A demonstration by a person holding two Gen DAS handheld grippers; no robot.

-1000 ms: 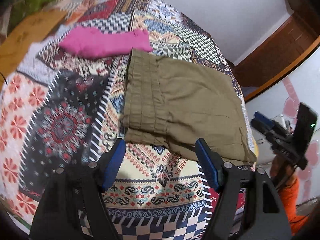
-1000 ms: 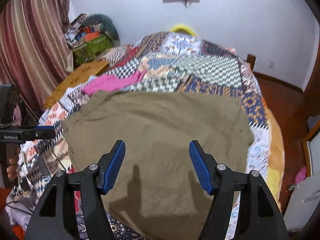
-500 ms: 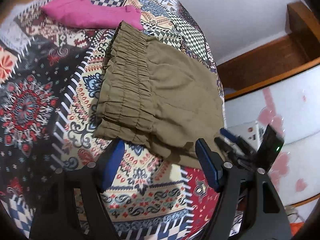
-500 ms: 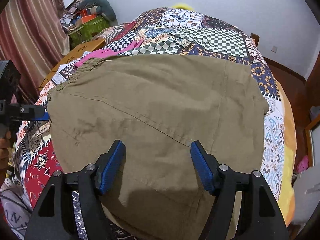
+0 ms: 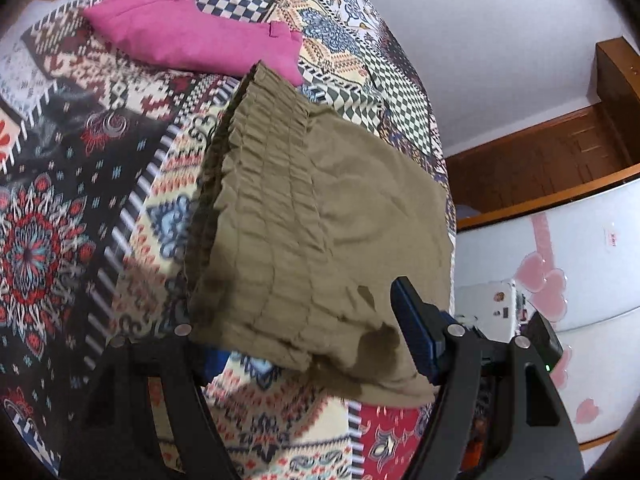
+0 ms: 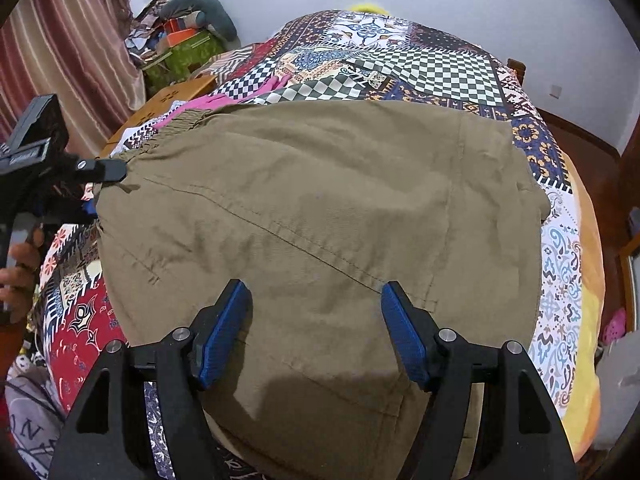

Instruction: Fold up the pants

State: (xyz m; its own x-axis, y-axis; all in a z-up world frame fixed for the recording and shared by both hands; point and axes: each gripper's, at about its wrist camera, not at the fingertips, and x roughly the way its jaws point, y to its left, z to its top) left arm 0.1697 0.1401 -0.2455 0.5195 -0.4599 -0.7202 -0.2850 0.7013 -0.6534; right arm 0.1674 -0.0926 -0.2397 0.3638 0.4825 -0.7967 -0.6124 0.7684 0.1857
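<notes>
A patchwork bedspread (image 6: 420,68) covers the bed, and the folded olive pants (image 6: 320,208) lie across its near edge, a pink garment (image 5: 192,36) beside their gathered waistband. The right gripper (image 6: 316,330) hovers over them, jaws apart and empty. The left gripper (image 5: 308,344) straddles the waistband corner, jaws wide, not pinching.

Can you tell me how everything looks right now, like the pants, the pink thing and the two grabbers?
Olive pants: folded, lying flat on the quilt, elastic waistband bunched.
Pink cloth: folded, lying beyond the waistband.
Quilt: spread over the bed.
Left gripper: open, waistband corner between its fingers, not pinched.
Right gripper: open, over the pants' near edge, holding nothing.
</notes>
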